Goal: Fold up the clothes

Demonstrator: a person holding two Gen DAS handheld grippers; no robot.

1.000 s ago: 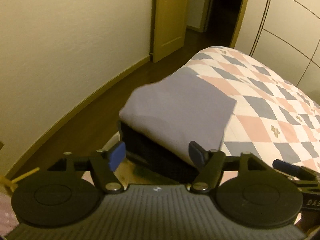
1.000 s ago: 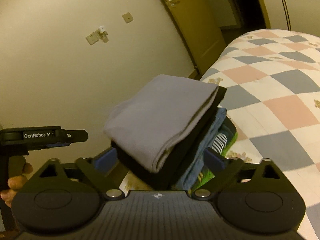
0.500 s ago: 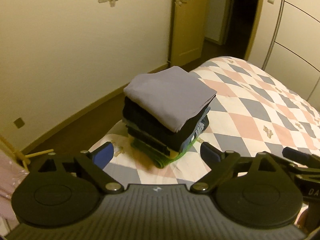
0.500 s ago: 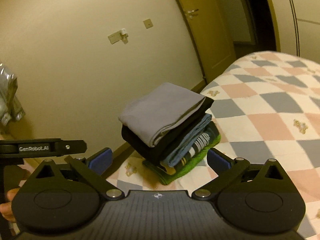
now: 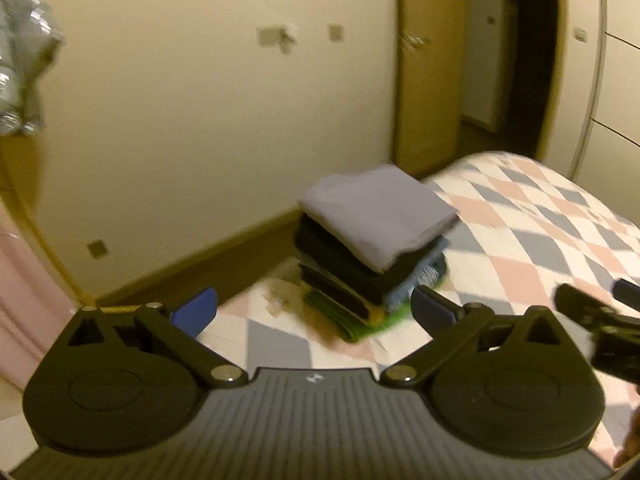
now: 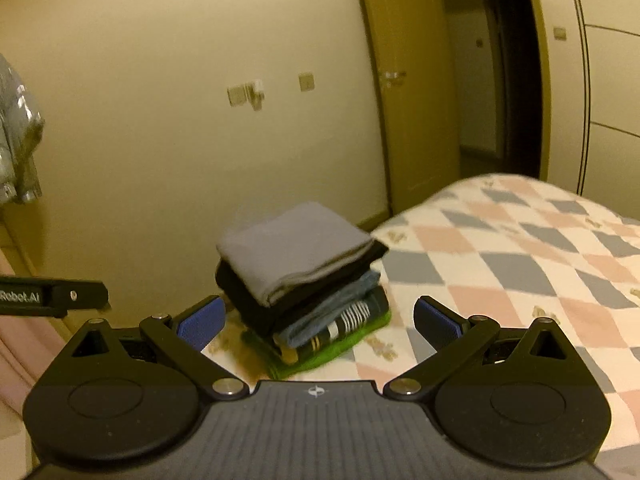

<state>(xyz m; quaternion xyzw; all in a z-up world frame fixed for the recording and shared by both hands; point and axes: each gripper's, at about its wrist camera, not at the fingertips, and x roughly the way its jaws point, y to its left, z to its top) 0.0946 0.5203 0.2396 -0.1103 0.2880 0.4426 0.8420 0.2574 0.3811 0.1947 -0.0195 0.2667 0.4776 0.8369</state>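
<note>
Left gripper (image 5: pixel 314 306) jaws just opened wide, nothing between them, right gripper (image 6: pixel 316 318) spread wide and empty, both angled downward, side by side

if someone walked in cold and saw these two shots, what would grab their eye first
A neat stack of folded clothes near the corner of the bed, with a grey piece on top and a bright green one at the bottom. The pink, grey and white checked cover spreads away to the right. In front, the left gripper and right gripper stand open with nothing between their blue pads.
</note>
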